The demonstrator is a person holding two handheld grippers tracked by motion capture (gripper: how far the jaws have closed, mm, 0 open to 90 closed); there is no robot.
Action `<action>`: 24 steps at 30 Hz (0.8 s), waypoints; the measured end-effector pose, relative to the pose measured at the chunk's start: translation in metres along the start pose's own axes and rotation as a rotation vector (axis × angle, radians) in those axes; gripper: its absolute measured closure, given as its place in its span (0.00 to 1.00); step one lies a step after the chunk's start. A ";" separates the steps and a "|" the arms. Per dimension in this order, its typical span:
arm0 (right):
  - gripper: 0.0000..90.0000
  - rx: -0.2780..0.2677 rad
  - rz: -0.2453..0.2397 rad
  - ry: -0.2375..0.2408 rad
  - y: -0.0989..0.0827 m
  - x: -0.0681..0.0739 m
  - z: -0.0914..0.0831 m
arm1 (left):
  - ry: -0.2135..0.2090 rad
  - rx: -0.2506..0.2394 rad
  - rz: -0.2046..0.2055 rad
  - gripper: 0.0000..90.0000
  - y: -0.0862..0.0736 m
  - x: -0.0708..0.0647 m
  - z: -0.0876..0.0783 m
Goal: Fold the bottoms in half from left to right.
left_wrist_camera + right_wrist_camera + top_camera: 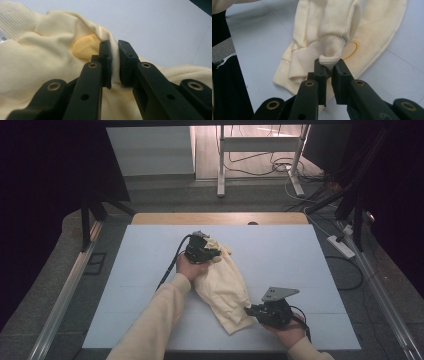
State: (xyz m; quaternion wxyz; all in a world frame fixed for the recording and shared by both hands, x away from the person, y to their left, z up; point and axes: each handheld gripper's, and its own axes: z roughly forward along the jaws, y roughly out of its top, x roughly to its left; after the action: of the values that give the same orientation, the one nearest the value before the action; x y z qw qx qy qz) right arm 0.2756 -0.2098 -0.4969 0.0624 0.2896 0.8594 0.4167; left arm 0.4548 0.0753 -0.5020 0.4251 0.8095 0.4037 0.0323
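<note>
Here, at the blue-white table (150, 270), I have both tools clamped on a pale yellow sweatshirt (225, 290) that lies bunched near the middle of the top, running from the far centre toward the near right edge. The left gripper (114, 62) has its jaws nearly closed on a thin ridge of cloth at the far end of the garment, close to the ribbed collar (15, 20). The right gripper (329, 72) has its jaws almost together on the tip of a ribbed cuff (332, 50) at the near end.

The risk, as I judge it, lies in both holds being small. The cuff is caught only by its outermost fold, so a firm pull could drag it free of the jaws. The ridge in the left jaws looks like a single pinch of fabric; if I lift, it may slide out, or the bulk of the garment may hang and twist unevenly.

The sweatshirt itself is soft and thick, creased and folded over on itself, with ribbed knit at the cuff and along the hem (294, 67). A curved orange mark (354, 48) shows on the body, and a deeper yellow patch (85, 46) sits beside the left jaws.
</note>
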 end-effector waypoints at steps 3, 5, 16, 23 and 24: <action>0.91 0.005 -0.004 -0.003 0.000 0.001 0.000 | -0.001 0.001 -0.004 0.89 0.000 0.000 0.003; 0.91 0.009 -0.010 -0.004 0.000 0.001 0.000 | 0.000 0.004 -0.007 0.89 -0.001 0.000 0.005; 0.91 0.060 -0.005 0.001 -0.004 -0.005 0.004 | 0.003 0.020 -0.013 0.88 -0.004 0.000 0.014; 0.75 0.041 -0.026 -0.012 -0.004 -0.004 0.003 | 0.017 -0.027 -0.011 0.64 0.000 -0.002 0.005; 0.70 0.035 -0.034 -0.021 -0.003 -0.004 0.002 | 0.014 -0.039 -0.013 0.58 0.001 -0.002 0.001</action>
State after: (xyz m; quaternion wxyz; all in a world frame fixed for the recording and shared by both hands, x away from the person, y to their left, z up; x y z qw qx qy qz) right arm 0.2778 -0.2121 -0.5013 0.0736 0.2805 0.8706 0.3973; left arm 0.4548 0.0728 -0.5016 0.4382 0.7982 0.4112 0.0428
